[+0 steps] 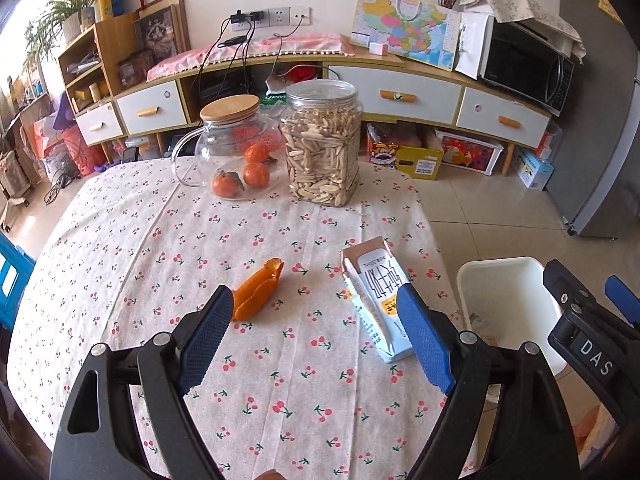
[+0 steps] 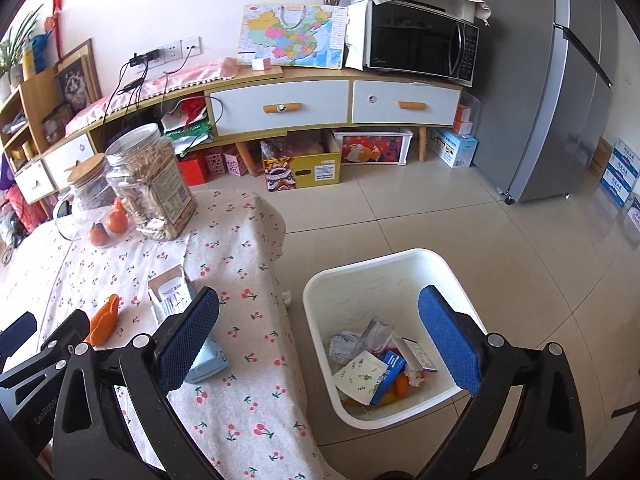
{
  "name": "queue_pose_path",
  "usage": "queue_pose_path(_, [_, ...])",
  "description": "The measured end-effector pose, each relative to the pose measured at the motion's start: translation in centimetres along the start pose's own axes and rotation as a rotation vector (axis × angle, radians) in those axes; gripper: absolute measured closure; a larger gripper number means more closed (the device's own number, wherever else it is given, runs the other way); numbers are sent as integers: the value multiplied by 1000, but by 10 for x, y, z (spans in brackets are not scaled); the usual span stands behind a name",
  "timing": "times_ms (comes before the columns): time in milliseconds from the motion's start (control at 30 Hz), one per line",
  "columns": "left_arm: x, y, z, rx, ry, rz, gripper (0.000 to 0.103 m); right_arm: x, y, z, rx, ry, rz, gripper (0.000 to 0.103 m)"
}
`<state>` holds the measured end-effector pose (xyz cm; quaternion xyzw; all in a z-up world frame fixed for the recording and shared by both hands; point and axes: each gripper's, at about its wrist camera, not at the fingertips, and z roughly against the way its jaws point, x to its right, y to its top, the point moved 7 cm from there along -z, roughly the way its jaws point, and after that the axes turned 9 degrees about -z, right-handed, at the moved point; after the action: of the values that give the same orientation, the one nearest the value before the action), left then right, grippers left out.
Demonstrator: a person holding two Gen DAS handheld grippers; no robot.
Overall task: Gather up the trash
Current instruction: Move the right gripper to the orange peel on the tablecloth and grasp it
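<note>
The left tool (image 1: 316, 324) stands wide open above the bench (image 1: 120, 248), its blue-padded fingers (image 1: 208, 332) holding nothing and touching nothing. The right tool (image 2: 320, 332) is likewise wide open and empty; one finger hangs over the bench edge, the other over the white plastic waste bin (image 2: 316, 300).

The bench wears a cream cloth printed with red cherries. Its right edge drops off just beside the bin, which stands on the tiled floor close against the draped cloth. The middle and near part of the cloth lie bare, giving open room between the two pieces of trash. At the far side stand a glass jug with a bamboo lid (image 1: 224, 148), several small oranges (image 1: 256, 174) and a clear plastic jar of pale seeds (image 1: 322, 148).

A curled piece of orange peel (image 1: 256, 290) lies on the cloth just beyond the left tool's left finger. A flattened white-and-blue milk carton (image 1: 376, 300) with black lettering lies near the bench's right edge, its top flap torn open, partly behind the left tool's right finger. The bin already holds crumpled paper, small cartons and peel (image 2: 376, 364).
</note>
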<state>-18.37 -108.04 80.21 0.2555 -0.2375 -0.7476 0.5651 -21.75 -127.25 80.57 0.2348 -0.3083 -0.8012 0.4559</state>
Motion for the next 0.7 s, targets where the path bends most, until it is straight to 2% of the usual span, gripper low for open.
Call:
queue_pose_path(233, [-55, -19, -9, -32, 40, 58, 22, -52, -18, -9, -32, 21, 69, 7])
queue_pose_path(533, [-134, -42, -19, -85, 136, 122, 22, -133, -45, -22, -90, 95, 165, 7])
queue_pose_path(700, [-176, -41, -8, -67, 178, 183, 22, -177, -66, -39, -148, 116, 227, 7])
